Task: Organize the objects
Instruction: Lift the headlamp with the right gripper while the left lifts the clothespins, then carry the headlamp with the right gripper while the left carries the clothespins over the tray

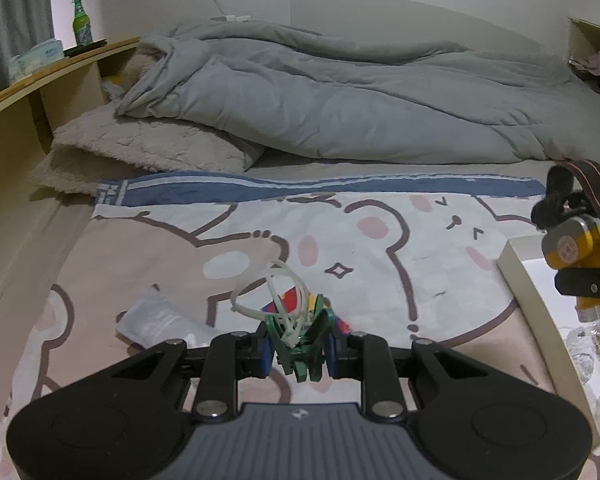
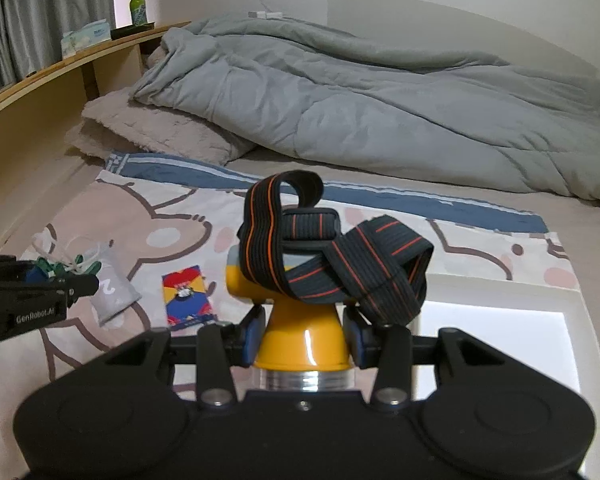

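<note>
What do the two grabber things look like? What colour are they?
Both grabbers look the same. The left gripper and the right gripper are black, with wide rounded bodies, angled black link arms and round silver bolts. Their fingertips have blue pads. A grey ribbed plate sits in the middle of the left one. Seen from the side, the left gripper has white lettering reading GenRobot.AI.

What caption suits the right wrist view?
Right gripper grips yellow headlamp with black orange-striped strap above white box.

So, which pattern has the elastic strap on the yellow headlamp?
Black elastic strap with thin orange stripes, clearest in the right wrist view.
</note>
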The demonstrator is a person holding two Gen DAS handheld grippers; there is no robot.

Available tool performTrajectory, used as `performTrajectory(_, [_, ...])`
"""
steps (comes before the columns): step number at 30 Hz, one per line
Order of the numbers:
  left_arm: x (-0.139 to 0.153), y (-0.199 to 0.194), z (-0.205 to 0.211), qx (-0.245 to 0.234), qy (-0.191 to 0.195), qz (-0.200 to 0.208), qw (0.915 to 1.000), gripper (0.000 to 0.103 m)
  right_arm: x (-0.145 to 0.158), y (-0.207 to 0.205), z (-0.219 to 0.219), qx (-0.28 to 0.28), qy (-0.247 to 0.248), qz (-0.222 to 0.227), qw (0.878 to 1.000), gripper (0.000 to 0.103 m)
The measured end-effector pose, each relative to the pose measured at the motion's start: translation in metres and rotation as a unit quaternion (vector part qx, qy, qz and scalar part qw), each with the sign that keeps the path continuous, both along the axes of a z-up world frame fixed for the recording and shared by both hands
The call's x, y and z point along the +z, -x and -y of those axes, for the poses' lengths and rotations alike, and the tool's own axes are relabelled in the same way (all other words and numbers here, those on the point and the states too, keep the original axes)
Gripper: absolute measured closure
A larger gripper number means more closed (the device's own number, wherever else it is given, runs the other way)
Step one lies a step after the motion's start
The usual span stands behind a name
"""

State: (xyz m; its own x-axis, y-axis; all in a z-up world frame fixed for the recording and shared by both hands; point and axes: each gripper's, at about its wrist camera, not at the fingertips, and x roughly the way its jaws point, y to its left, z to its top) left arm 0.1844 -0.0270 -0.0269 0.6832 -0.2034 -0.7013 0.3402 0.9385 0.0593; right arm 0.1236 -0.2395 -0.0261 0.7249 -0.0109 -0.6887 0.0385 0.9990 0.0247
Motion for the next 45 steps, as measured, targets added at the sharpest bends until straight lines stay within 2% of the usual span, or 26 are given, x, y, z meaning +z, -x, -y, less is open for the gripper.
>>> performTrajectory(8, [-0.001, 0.002, 0.035, -0.014, 0.013, 0.006, 0.9998, 0.077, -0.005, 0.017, 0.038, -0.027, 0.008, -0.005, 1.000, 0.059])
performTrajectory(23, [-0.011, 0.021, 0.122, -0.079, 0.024, 0.005, 0.9966, 0.077, -0.020, 0.054, 0.129, -0.105, 0.010, -0.012, 0.994, 0.059])
performTrajectory(33, [-0.019, 0.041, 0.171, -0.133, 0.031, 0.003, 0.9906, 0.077, -0.029, 0.074, 0.183, -0.150, 0.016, -0.015, 0.988, 0.059])
performTrajectory(45, [-0.027, 0.057, 0.212, -0.190, 0.065, -0.003, 0.9795, 0.077, -0.045, 0.080, 0.224, -0.180, 0.035, -0.026, 0.983, 0.059])
